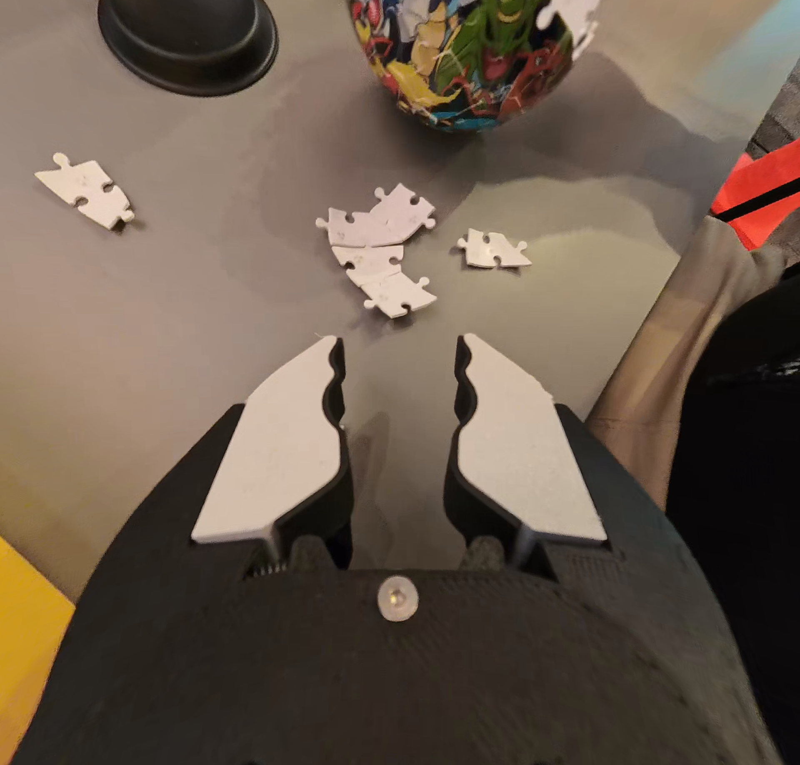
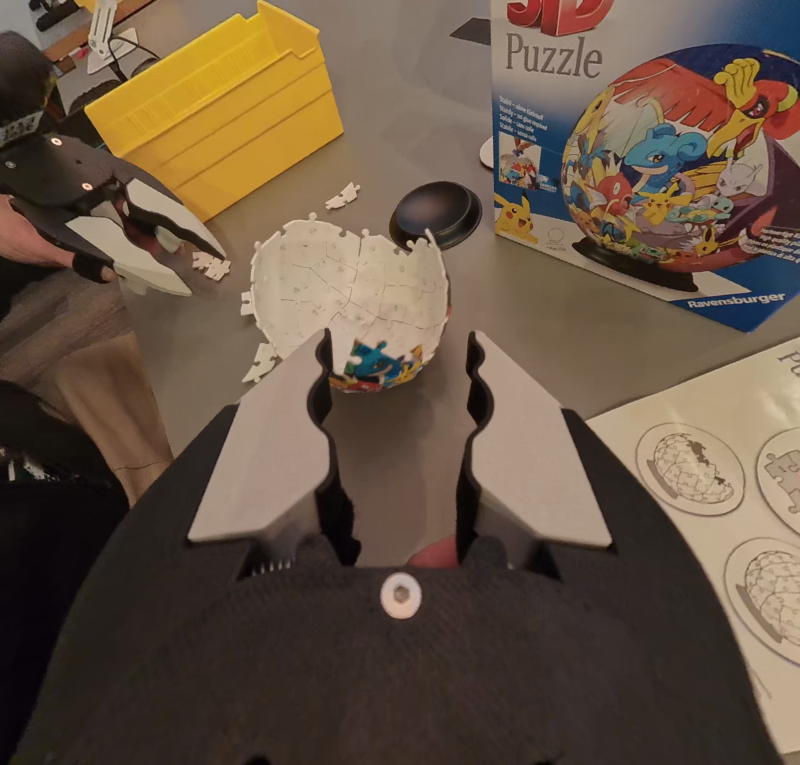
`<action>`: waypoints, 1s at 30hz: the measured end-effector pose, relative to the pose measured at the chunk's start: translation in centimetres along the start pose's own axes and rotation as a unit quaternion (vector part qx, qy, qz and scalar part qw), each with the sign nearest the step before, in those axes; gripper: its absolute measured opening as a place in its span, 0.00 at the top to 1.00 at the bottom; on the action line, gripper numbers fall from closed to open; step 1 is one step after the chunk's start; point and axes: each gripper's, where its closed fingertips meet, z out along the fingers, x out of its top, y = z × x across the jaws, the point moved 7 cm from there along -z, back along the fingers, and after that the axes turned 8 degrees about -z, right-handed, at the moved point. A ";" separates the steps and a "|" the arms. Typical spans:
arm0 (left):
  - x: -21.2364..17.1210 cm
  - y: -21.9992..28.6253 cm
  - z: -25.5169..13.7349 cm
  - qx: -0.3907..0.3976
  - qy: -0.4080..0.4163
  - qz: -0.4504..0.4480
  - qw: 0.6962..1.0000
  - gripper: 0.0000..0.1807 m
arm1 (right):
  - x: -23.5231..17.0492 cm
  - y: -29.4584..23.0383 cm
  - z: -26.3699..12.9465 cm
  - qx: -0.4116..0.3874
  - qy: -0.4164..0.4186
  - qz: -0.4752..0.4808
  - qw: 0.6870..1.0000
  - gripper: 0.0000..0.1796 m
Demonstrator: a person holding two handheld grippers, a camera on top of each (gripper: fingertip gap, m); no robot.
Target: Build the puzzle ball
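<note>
The grey surface (image 2: 541, 333) is carrying everything, with the puzzle box (image 2: 649, 138) standing at the far right and a yellow bin (image 2: 225, 108) sitting at the far left. Between them the half-built puzle ball (image 2: 346, 294) is resting as an open shell, white inside facing up, near the black stand (image 2: 435, 218). It is looking light, thin-walled and likely to pop apart, so I would be taking it low on the closed, printed side, not by its jagged rim. The right claw (image 2: 398, 342) is hovering spread and empty just before it. The left claw (image 1: 398, 342) is also spread, empty, nearing a joined cluster of pieces (image 1: 376, 246); single pieces (image 1: 493, 249) are lying flat, calling for an edge pinch. Open room is lying between ball and claws; the surface edge is running close on the left claw's right.
</note>
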 end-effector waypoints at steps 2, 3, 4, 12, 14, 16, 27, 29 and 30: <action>0.0 -0.1 0.4 0.005 0.005 -0.013 1.000 0.72 | -0.1 -0.3 -0.2 -0.005 0.003 0.008 1.000 0.66; 0.0 0.0 0.6 0.007 0.011 -0.018 1.000 0.72 | -0.3 -0.4 -0.2 -0.007 0.004 0.012 1.000 0.66; 0.0 0.2 0.8 0.007 0.013 -0.021 1.000 0.72 | -0.4 -0.5 -0.2 -0.010 0.003 0.016 1.000 0.66; -0.7 1.1 1.0 0.012 -0.003 -0.009 1.000 0.70 | -2.0 -1.4 0.0 -0.019 -0.011 0.036 0.999 0.68; -1.0 1.0 0.6 0.024 -0.007 -0.005 1.000 0.70 | -2.6 -1.5 -0.2 -0.018 -0.016 0.041 0.999 0.69; -1.2 0.8 -0.2 0.041 -0.006 0.001 0.999 0.70 | -3.0 -1.8 -0.3 -0.009 -0.021 0.042 0.999 0.71; -4.4 -0.6 -5.0 0.143 -0.027 -0.014 0.989 0.68 | -4.2 -2.4 0.4 0.007 -0.027 0.038 0.999 0.71; -4.4 -0.7 -4.8 0.155 -0.030 -0.009 0.987 0.69 | -4.4 -2.4 0.5 0.007 -0.031 0.036 0.999 0.71; -4.3 -0.8 -4.7 0.163 -0.031 -0.006 0.986 0.68 | -4.5 -2.4 0.5 0.006 -0.034 0.035 0.999 0.71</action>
